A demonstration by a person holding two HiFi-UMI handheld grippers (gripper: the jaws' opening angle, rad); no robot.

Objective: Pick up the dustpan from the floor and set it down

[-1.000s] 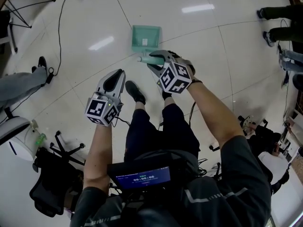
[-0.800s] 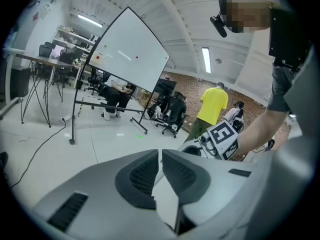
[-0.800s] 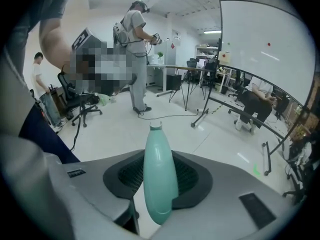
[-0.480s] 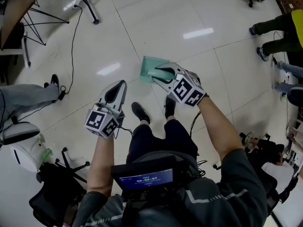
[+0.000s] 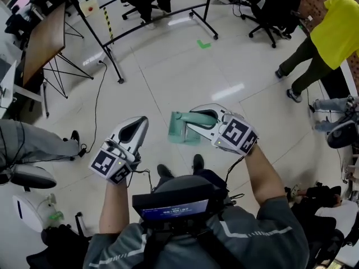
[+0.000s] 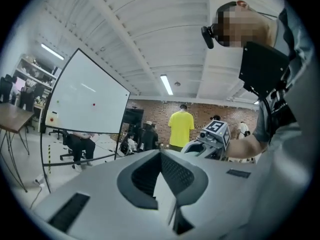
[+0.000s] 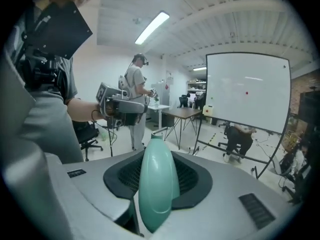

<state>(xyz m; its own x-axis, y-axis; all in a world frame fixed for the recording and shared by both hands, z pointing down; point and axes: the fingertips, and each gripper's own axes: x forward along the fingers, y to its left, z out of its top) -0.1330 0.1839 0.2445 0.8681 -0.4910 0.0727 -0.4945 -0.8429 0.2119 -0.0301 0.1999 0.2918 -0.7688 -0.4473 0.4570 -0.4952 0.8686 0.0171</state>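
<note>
A mint-green dustpan (image 5: 179, 132) hangs in the air above the pale tiled floor, its pan tilted down to the left. My right gripper (image 5: 194, 119) is shut on its rounded handle (image 7: 157, 184), which fills the gap between the jaws in the right gripper view. My left gripper (image 5: 136, 126) is held level to the left of the dustpan, apart from it. Its jaws are shut with nothing between them (image 6: 161, 173). Each gripper shows in the other's view: the right gripper (image 6: 213, 136) and the left gripper (image 7: 120, 108).
A whiteboard on a black rolling stand (image 5: 162, 14) stands ahead, with a wooden table (image 5: 45, 35) at the far left. A person in a yellow shirt (image 5: 332, 31) walks at the right. Office chairs (image 5: 268, 4) stand behind. A seated person's leg (image 5: 28, 142) and a floor cable (image 5: 96, 108) lie left.
Both grippers have risen well above the floor. The dustpan has come up off the tiles in the right gripper. The head view has tilted up and shows more of the room.
</note>
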